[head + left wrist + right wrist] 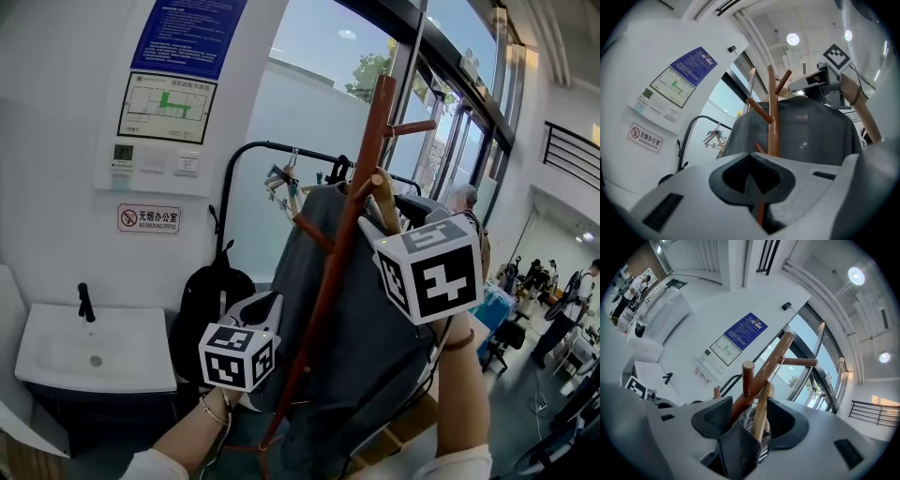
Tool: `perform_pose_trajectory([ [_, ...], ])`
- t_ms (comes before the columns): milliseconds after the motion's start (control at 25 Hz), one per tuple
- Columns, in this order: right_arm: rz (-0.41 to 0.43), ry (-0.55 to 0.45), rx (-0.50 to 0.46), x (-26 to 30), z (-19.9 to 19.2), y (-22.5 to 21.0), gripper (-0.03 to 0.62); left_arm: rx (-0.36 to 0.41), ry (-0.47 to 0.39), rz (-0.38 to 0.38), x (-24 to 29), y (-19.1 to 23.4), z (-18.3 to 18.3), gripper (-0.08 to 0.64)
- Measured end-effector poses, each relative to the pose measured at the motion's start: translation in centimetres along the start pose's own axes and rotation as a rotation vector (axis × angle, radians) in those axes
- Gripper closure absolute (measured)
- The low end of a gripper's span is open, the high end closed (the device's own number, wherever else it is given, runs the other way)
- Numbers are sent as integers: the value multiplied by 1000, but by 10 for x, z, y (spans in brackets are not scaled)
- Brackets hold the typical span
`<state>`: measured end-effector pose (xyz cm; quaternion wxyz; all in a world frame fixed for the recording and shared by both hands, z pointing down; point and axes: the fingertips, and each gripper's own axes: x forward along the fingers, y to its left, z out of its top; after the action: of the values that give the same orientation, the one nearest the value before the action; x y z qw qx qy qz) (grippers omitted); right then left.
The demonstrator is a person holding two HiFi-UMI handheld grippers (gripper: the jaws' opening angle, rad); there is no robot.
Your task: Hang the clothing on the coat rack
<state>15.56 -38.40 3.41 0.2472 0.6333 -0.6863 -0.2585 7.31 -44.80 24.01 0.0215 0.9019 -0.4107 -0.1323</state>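
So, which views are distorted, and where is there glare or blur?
Both gripper views are fisheye, with a dark round border and bowed lines. Left gripper view: the lamp blown out, the near jaws soft, the rack sharp. Right gripper view: the ceiling light glares; the cloth between the jaws is soft. Head view: even daylight from the window, no hard shadows.

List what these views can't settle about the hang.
- Reddish-brown wooden coat rack: feet, head view, mostly cut off at bottom edge.
- Dark grey fabric garment: hem, head view, cut off below.
- Collar's seat on the peg: head view, right gripper's cube covers it; right gripper view, bunched fabric does.
- Blue wall notice: print too small.
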Motion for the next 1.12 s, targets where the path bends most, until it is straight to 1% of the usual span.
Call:
perform_pose_trajectory([
  [240, 8, -44, 29, -8, 4, 16, 344, -7, 19, -7, -11, 4, -8, 552],
  [560, -10, -117, 123, -36, 10, 10, 341, -17, 18, -47, -15, -1, -12, 551],
  [880, -45, -163, 205, -66, 1, -5, 341, -25, 41, -94, -12, -16, -27, 551],
  [1120, -103, -160, 275, -87, -27, -21, 341, -36, 63, -114, -15, -24, -41, 551],
])
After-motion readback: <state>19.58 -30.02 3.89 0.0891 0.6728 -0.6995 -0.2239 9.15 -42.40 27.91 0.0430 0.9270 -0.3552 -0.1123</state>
